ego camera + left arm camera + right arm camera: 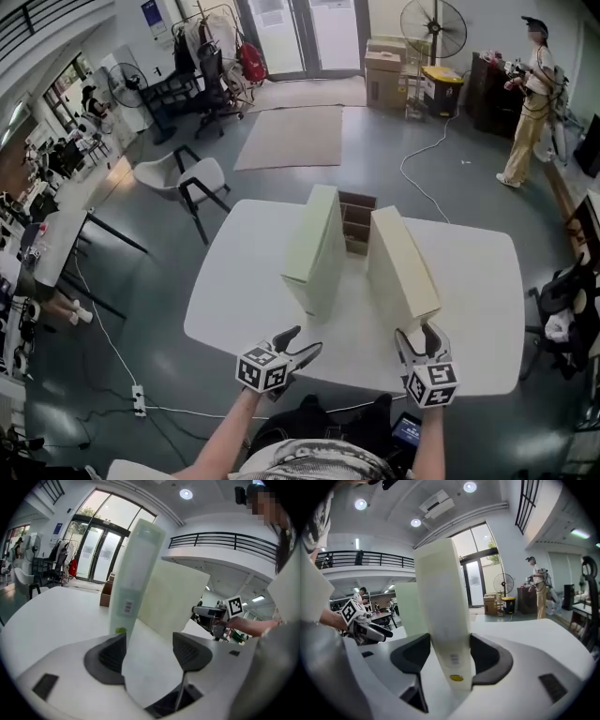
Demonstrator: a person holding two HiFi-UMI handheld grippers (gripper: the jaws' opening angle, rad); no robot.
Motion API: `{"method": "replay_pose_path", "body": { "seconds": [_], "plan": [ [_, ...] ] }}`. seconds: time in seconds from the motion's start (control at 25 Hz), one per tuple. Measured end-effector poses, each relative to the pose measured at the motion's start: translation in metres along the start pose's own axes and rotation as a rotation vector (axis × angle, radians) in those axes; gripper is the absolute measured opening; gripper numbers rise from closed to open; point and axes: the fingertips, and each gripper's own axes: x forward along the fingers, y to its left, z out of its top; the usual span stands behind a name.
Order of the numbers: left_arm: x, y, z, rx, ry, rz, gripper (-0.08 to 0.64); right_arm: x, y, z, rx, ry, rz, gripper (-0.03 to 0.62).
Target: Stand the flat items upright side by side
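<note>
Two flat pale cream boxes stand on edge on the white table (478,281), side by side with a gap between them: the left box (314,248) and the right box (401,262). My right gripper (417,331) is at the near end of the right box (440,602). That end sits between its pads, close to both, and I see no squeeze. My left gripper (305,340) hovers over the table's near edge. It is open and empty (150,648), and the left box (133,573) stands just beyond its left jaw.
A small brown cardboard box (356,223) sits behind the gap between the two boxes. A white chair (192,178) stands off the table's far left corner. A person (530,94) stands far off at the right. A cable (422,159) lies on the floor.
</note>
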Motion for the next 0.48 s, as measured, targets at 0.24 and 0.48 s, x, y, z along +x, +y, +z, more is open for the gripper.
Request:
{"method": "replay_pose_path", "body": {
  "seconds": [0.24, 0.48],
  "plan": [
    [-0.023, 0.034, 0.005, 0.104, -0.01, -0.06, 0.307, 0.019, 0.05, -0.005, 0.058, 0.003, -0.185, 0.272],
    [-0.029, 0.039, 0.032, 0.192, -0.059, -0.106, 0.319, 0.037, 0.087, -0.006, 0.098, 0.043, -0.255, 0.268]
  ]
}}
